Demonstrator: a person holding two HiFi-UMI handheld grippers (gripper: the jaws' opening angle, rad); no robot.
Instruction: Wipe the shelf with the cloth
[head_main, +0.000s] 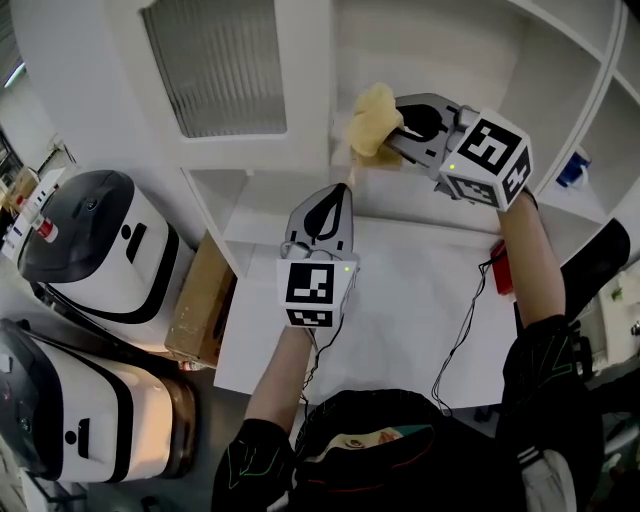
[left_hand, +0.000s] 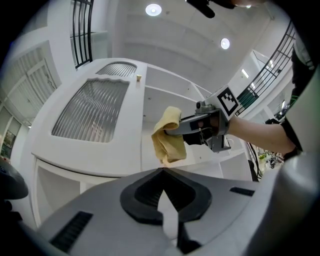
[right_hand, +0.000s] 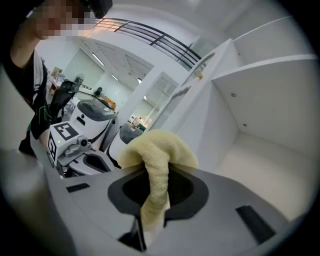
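A yellow cloth (head_main: 372, 118) hangs bunched from my right gripper (head_main: 392, 132), which is shut on it at the mouth of the white shelf unit (head_main: 440, 60). In the right gripper view the cloth (right_hand: 157, 165) drapes over the jaws, with the shelf board (right_hand: 270, 165) just beyond to the right. My left gripper (head_main: 330, 205) is lower, below the cloth, shut with nothing in it. From the left gripper view the cloth (left_hand: 167, 137) and the right gripper (left_hand: 172, 132) sit ahead, beside the shelf's upright panel (left_hand: 150, 120).
A ribbed-glass cabinet door (head_main: 215, 65) stands left of the open shelves. Below is a white table (head_main: 420, 320) with a red object (head_main: 500, 268) at its right edge. Two black-and-white machines (head_main: 95, 240) and a cardboard box (head_main: 200, 300) stand on the floor at left.
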